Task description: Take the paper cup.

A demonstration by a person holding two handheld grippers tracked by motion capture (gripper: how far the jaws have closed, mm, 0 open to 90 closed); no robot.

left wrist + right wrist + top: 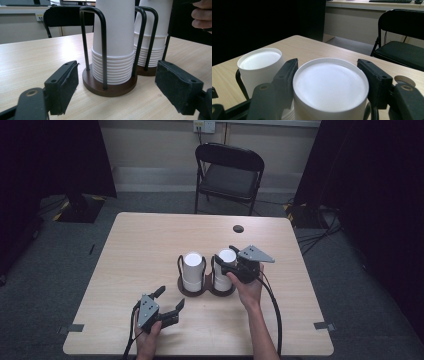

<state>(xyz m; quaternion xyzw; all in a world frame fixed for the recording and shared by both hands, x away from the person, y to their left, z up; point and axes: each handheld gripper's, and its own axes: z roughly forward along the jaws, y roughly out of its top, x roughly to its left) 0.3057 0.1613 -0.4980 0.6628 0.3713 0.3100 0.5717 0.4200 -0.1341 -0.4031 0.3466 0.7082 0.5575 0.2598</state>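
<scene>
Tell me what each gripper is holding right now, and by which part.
The left gripper holds nothing; it is open on the table. The right gripper has a jaw on each side of the right cup stack's top; whether it grips cannot be told.

Dim, soft overhead light; dark edges, faint shadows, mild blur in close views.

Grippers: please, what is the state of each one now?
Left gripper: open, holding nothing.
Right gripper: jaws around the top cup of the right stack; grip cannot be told.
</scene>
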